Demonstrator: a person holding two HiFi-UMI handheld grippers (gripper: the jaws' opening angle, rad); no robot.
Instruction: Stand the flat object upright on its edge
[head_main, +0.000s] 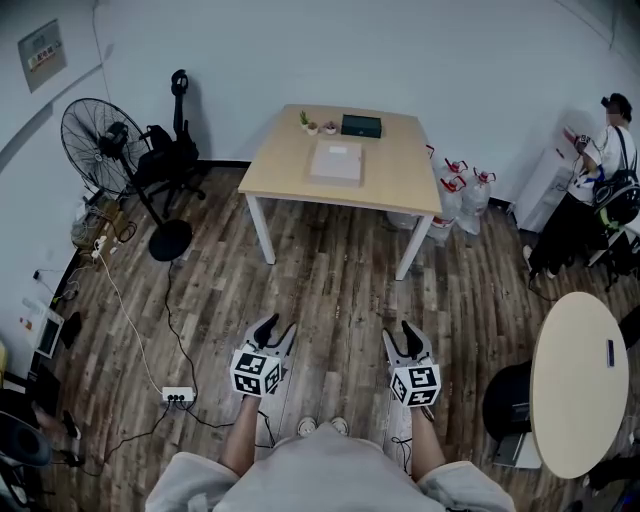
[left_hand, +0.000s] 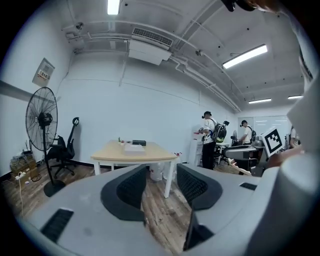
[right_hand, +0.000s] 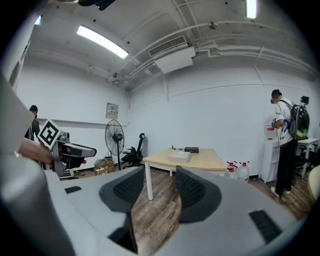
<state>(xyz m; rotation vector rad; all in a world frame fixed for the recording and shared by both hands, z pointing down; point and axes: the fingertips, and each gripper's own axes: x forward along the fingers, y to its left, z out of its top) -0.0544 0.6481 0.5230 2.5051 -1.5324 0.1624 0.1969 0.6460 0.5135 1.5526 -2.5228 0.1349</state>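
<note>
Left gripper (head_main: 277, 327) and right gripper (head_main: 402, 335) gape empty; flat box (head_main: 336, 161) at twelve o'clock on table (head_main: 400, 172) could skid when levered.

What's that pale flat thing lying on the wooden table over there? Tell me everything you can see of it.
The flat white object is a thin rectangular slab, maybe a box or pad; its material is unclear from this far. It lies flat near the middle of the light wooden table, with nothing on it. A dark box sits just behind it, apart.
</note>
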